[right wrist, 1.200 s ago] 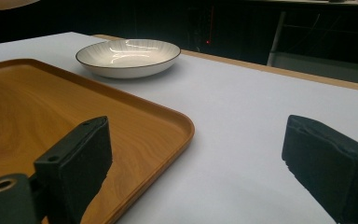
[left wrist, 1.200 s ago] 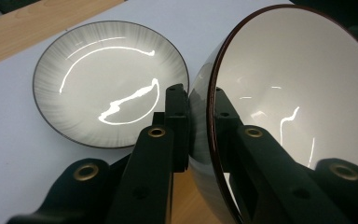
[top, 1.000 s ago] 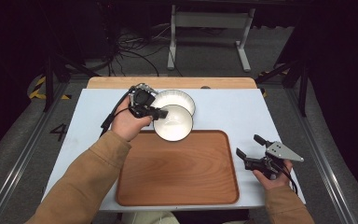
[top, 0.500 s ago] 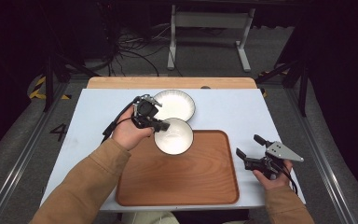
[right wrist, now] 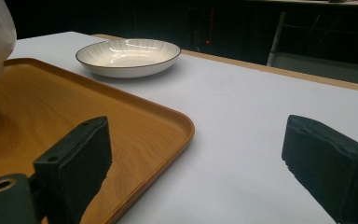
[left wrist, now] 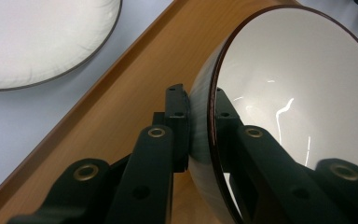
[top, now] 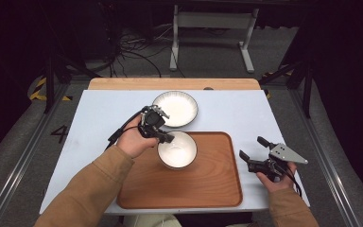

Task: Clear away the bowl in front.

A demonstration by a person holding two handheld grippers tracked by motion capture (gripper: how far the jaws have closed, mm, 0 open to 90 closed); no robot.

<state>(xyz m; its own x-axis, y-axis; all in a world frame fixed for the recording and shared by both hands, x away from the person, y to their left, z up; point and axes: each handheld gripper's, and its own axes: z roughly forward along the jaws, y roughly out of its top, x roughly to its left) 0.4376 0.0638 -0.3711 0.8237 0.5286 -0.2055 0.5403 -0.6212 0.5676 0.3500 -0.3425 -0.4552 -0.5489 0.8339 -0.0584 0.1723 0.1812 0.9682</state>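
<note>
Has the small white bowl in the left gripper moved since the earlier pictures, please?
Yes. The small white bowl, clamped in the left gripper, has come away from the shallow plate toward the person and now sits over the wooden tray.

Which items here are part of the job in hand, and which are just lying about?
In the job:
- white bowl, rim clamped by the left gripper
- wooden tray, under the bowl

Lying about:
- shallow plate on the table, beyond the tray
- right gripper, open, idle to the tray's right
</note>
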